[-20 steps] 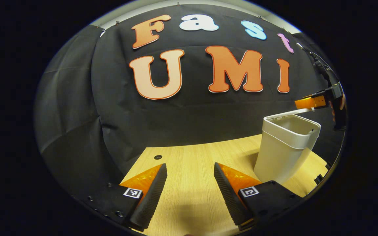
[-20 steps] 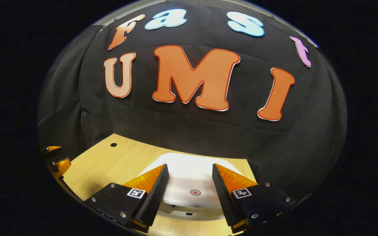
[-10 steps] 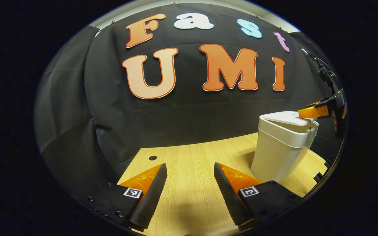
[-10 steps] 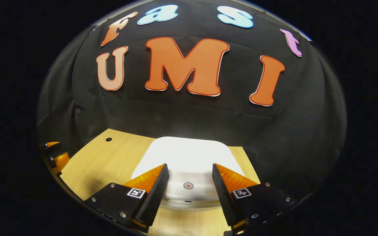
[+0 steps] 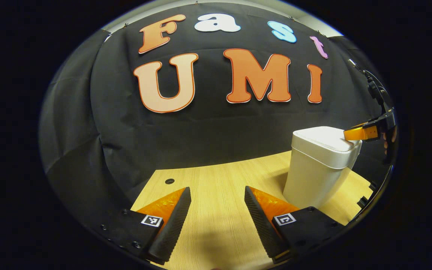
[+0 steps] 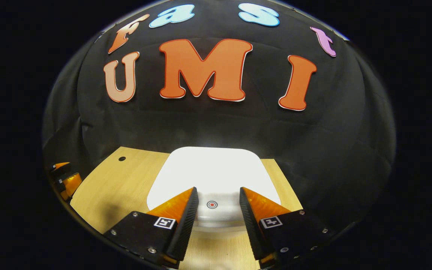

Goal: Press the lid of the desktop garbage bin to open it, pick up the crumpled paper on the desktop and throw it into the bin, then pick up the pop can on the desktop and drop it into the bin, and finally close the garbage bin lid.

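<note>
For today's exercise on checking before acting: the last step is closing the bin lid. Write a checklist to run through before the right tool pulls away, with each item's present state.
1. Lid down on the bin: ok, it sits flat with no gap in the left gripper view.
2. Lid latched: cannot tell.
3. Right tool over the lid's front edge by the red dot: ok.
4. Right tool holding nothing, fingers apart: ok.
5. Left tool away from the bin, open over the table: ok.
6. Paper and can inside the bin: cannot tell, lid hides the inside.
</note>
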